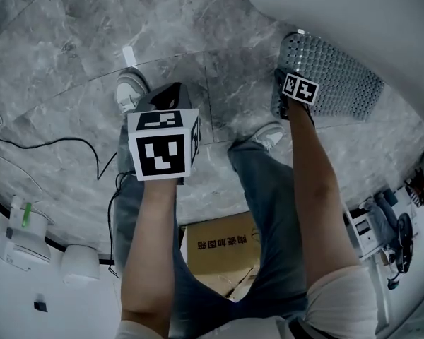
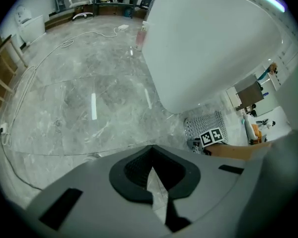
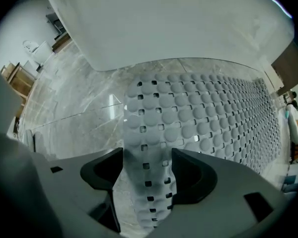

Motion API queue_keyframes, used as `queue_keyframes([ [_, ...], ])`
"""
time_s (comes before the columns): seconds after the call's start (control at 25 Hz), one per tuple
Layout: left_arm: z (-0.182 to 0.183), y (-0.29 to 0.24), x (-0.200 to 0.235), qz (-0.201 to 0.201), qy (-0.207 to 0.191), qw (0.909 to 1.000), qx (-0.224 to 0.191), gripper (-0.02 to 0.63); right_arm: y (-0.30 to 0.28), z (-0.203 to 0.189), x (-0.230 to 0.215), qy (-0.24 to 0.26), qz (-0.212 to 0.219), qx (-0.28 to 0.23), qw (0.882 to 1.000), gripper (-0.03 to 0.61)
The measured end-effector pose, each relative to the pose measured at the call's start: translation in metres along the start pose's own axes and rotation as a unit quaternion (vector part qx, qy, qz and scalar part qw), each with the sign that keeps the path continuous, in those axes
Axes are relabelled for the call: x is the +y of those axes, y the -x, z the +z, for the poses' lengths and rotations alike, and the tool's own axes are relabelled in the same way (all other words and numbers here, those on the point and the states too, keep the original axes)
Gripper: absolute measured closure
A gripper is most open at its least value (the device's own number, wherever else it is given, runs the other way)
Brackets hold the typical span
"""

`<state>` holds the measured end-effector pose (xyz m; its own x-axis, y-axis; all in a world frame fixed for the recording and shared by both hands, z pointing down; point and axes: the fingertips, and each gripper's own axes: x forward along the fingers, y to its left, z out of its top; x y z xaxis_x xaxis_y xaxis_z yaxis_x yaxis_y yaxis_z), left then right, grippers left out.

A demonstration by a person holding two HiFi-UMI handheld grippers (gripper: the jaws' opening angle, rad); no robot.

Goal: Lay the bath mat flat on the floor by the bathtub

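Head view: mat (image 1: 336,76) on floor (image 1: 71,48) beside tub (image 1: 353,13) | right gripper (image 1: 286,103) clamped on its end | left gripper (image 1: 168,96) closed, empty | mat looks soft, floppy, light; hold by edge.

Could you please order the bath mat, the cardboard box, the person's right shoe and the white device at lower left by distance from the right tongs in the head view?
1. Bath mat: gripped in the right tongs, beside the bathtub.
2. Right shoe: just below and left of them.
3. Cardboard box: bottom centre.
4. White device: far lower left.
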<state>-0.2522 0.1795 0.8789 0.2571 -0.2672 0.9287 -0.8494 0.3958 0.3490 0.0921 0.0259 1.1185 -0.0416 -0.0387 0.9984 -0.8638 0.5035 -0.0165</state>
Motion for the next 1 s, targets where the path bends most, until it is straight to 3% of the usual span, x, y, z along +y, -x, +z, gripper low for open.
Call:
queue_keyframes([
  [0.2, 0.006, 0.002, -0.009, -0.009, -0.011, 0.9999, 0.001, 0.597, 0.003, 0.0, -0.004, -0.002, -0.009, 0.015, 1.0, 0.262],
  [0.24, 0.005, 0.003, -0.009, -0.009, -0.009, 0.9999, 0.002, 0.597, 0.005, 0.0, -0.003, 0.002, -0.004, 0.015, 1.0, 0.277],
  [0.28, 0.004, 0.003, -0.01, -0.01, -0.01, 0.9999, 0.004, 0.597, 0.006, -0.001, 0.0, 0.008, -0.001, 0.015, 1.0, 0.337],
  [0.6, -0.001, -0.003, -0.005, 0.002, -0.027, 0.9994, 0.021, 0.597, 0.017, 0.005, 0.015, 0.024, 0.004, -0.008, 1.0, 0.461],
  [1.0, -0.003, -0.009, -0.018, -0.02, -0.03, 0.999, 0.027, 0.597, 0.032, 0.019, 0.135, 0.053, 0.137, -0.041, 0.988, 0.472],
])
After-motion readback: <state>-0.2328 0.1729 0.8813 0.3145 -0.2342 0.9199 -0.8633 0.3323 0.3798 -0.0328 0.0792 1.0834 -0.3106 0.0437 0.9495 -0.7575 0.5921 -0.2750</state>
